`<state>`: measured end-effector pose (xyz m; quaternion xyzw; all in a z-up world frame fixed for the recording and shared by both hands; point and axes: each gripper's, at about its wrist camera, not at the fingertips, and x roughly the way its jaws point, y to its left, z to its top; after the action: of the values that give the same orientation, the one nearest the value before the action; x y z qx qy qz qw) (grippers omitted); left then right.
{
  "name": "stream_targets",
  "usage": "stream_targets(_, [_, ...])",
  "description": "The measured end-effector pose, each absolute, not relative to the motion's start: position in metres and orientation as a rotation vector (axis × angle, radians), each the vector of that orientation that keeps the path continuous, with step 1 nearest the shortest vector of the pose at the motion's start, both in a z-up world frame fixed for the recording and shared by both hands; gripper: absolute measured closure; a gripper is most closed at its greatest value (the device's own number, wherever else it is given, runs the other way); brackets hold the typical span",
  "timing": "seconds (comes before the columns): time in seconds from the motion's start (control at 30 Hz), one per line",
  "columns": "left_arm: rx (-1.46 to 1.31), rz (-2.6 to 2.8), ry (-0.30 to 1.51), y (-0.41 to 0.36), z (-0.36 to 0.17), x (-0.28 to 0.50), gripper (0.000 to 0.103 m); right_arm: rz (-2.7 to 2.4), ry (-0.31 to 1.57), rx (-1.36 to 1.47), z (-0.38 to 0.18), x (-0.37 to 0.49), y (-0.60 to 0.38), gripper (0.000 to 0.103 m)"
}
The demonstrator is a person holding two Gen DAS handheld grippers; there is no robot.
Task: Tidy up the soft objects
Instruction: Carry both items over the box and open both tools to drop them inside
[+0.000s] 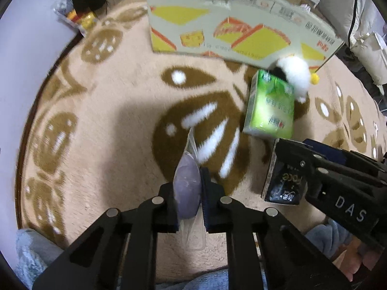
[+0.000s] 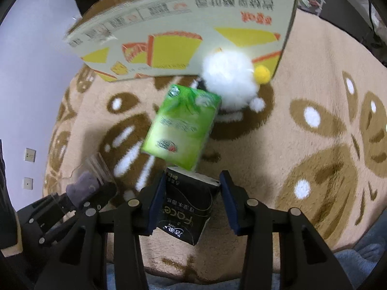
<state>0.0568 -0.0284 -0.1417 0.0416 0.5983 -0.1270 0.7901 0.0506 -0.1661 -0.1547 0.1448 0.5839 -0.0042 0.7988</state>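
In the left wrist view, the left gripper is seen pinching a grey-purple soft item in a clear wrapper, both pads pressed against it; the wrapper's lower end is hidden between the fingers, and its clear tip juts forward over the rug. What the item is cannot be made out. To the right, the black pack is partly covered by the right gripper, whose jaw state cannot be told here. Farther off, the green pack lies tilted, its far corner touching the white plush, which is blurred. The box stands at the far edge, its top cut off by the frame. Bare rug lies to the left, ending at a dark rim beside the wall.

In the right wrist view, the right gripper is seen spread, the black pack lying between its pads: the left pad is at the pack's side, the right pad is apart from it. The green pack lies just beyond, nearly touching the black one. The plush rests against the box, its outline smeared. At the near left, the left gripper holds the wrapped item, partly hidden. Open rug stretches to the right.
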Motion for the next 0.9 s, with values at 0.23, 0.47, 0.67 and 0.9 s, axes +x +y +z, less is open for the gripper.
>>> stream_targets(0.23, [0.122,-0.247,1.178,-0.030,-0.112,0.054,0.089,-0.007,1.161,0.288,-0.127,0.045,-0.171,0.056])
stream_targets(0.47, [0.165,-0.280,1.068,-0.038,-0.090,0.050,0.089,0.026,0.977,0.256,-0.093,0.045,-0.184,0.056])
stream_targets(0.67, [0.182,-0.273,0.971,-0.041,-0.066,0.049,0.089,0.047,0.884,0.261,-0.070,0.051,-0.189,0.056])
stream_targets(0.9, [0.208,-0.271,0.849,-0.044,-0.028,0.058,0.089,0.049,0.798,0.235,-0.044,0.059,-0.191,0.056])
